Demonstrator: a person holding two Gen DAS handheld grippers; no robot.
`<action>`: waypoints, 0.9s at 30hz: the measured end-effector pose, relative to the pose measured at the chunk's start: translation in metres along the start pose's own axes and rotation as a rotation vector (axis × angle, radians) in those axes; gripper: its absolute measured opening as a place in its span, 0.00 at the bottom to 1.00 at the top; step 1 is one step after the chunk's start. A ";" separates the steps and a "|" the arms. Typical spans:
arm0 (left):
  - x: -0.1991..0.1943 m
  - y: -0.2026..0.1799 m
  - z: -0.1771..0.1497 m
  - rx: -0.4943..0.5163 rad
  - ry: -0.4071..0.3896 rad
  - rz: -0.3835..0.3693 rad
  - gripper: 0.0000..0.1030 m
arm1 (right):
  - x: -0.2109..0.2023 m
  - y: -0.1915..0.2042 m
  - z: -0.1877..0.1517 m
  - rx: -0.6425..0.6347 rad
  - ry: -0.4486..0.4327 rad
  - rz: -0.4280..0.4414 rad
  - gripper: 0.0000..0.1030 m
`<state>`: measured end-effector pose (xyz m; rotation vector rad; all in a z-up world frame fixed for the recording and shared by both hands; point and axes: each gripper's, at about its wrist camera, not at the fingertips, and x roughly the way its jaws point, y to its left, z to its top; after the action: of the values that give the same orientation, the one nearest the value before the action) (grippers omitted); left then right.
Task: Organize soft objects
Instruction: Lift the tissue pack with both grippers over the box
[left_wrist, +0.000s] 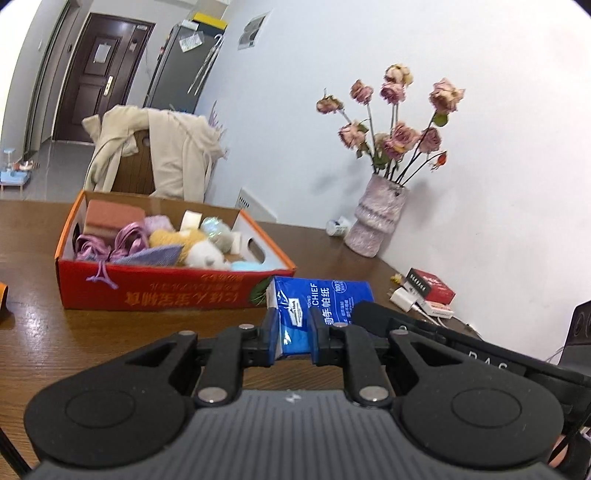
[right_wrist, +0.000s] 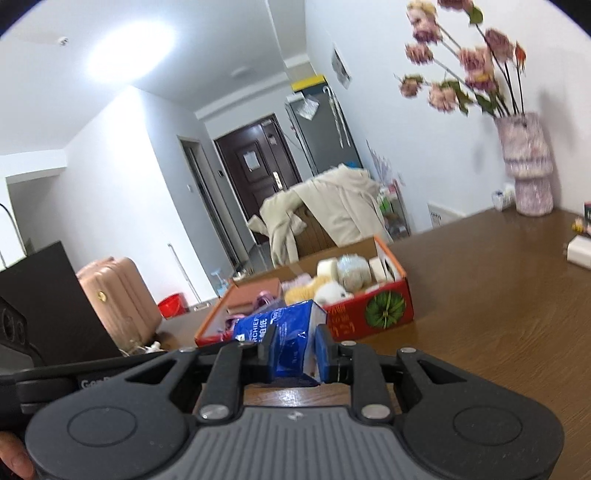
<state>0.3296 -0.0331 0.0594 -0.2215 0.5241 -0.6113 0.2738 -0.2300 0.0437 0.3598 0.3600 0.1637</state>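
Both hand-held grippers, left (left_wrist: 291, 338) and right (right_wrist: 295, 356), pinching opposite ends of blue tissue pack (left_wrist: 317, 295), hanging above bench (left_wrist: 110, 332) beside red box (left_wrist: 166, 291). Risk: soft wrapper slipping or tearing if grippers are pulling apart.

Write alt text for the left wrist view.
The left gripper fingers pinch a blue tissue pack above a wooden table. Behind it, a red cardboard box holds soft items; a vase of dried roses stands by the wall.
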 end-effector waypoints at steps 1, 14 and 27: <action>-0.001 -0.003 0.001 0.002 -0.004 0.001 0.16 | -0.004 -0.001 0.003 -0.001 -0.006 0.001 0.20; 0.070 -0.008 0.066 -0.042 -0.053 0.069 0.16 | 0.049 -0.032 0.075 -0.070 0.007 0.039 0.20; 0.233 0.078 0.105 -0.233 0.097 0.152 0.16 | 0.230 -0.090 0.132 -0.079 0.185 0.022 0.20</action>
<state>0.5851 -0.1052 0.0276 -0.3700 0.7003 -0.4141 0.5436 -0.3042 0.0529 0.2708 0.5306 0.2331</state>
